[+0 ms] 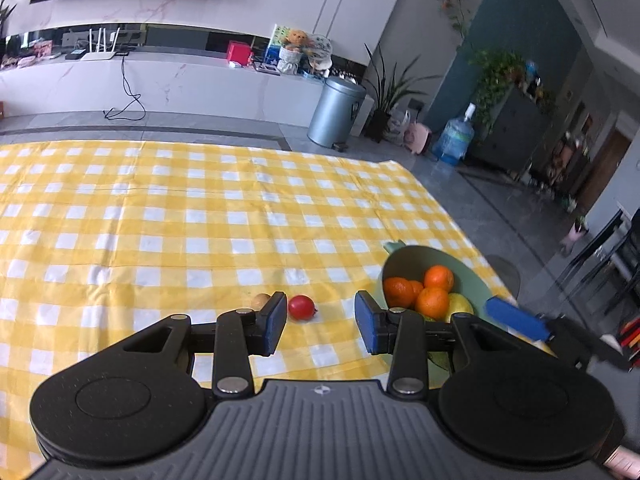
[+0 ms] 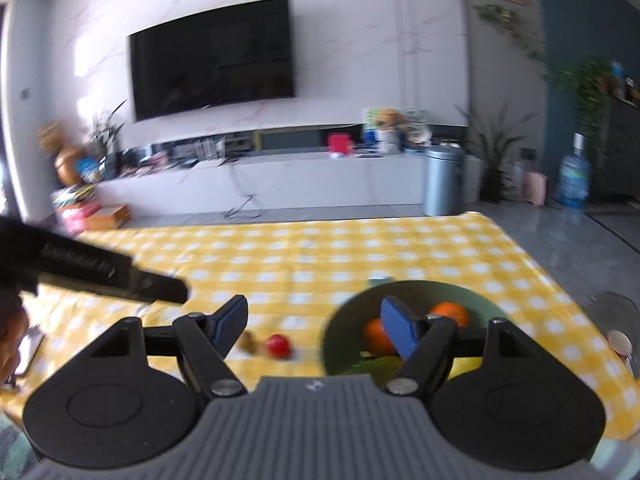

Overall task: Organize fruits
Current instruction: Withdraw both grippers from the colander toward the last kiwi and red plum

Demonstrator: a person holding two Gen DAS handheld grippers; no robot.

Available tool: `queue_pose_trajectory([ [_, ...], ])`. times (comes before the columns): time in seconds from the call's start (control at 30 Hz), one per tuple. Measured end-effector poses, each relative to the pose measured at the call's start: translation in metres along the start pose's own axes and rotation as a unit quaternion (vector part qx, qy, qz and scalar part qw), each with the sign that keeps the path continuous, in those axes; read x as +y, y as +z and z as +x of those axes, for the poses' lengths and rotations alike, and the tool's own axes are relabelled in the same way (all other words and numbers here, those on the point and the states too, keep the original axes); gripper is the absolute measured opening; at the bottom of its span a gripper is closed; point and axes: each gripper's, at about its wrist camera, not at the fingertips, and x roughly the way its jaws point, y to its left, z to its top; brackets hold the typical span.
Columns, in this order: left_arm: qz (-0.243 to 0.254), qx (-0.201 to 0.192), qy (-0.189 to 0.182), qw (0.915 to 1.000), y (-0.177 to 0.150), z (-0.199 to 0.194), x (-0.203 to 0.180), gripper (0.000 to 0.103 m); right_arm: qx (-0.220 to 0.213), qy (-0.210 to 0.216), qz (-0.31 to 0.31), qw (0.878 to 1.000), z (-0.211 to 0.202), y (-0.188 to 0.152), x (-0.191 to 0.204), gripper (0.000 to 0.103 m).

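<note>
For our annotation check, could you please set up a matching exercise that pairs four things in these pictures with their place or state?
Things:
1. oranges
2. red fruit
3. bin
4. left gripper

Places or states:
A. on the floor beyond the cloth
B. open, with nothing between the jaws
C. inside the green bowl
D. loose on the cloth, left of the bowl

Pairs: 1-C, 2-D, 3-A, 4-B
</note>
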Motion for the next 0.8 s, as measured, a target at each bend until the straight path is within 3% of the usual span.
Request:
queue_pose_trajectory([
  [0.23, -0.049, -0.004, -0.020, 0.9986, -0.005, 0.009, 0.033, 0.045, 0.024, 0.002, -0.042, 0.999, 0.020, -0.010, 0.039, 0.072],
  [0.53, -0.069, 0.009, -0.022, 0.9974, -0.015, 0.032, 0.058, 0.045, 0.066, 0.001, -0.062, 0.996, 0.053, -0.028, 0.059, 0.071],
  [0.8, -0.086, 0.018, -0.027, 0.9957, -0.023, 0.050, 0.079, 0.045, 0.090, 0.002, -0.078, 0.993, 0.082, -0.042, 0.067, 0.051],
])
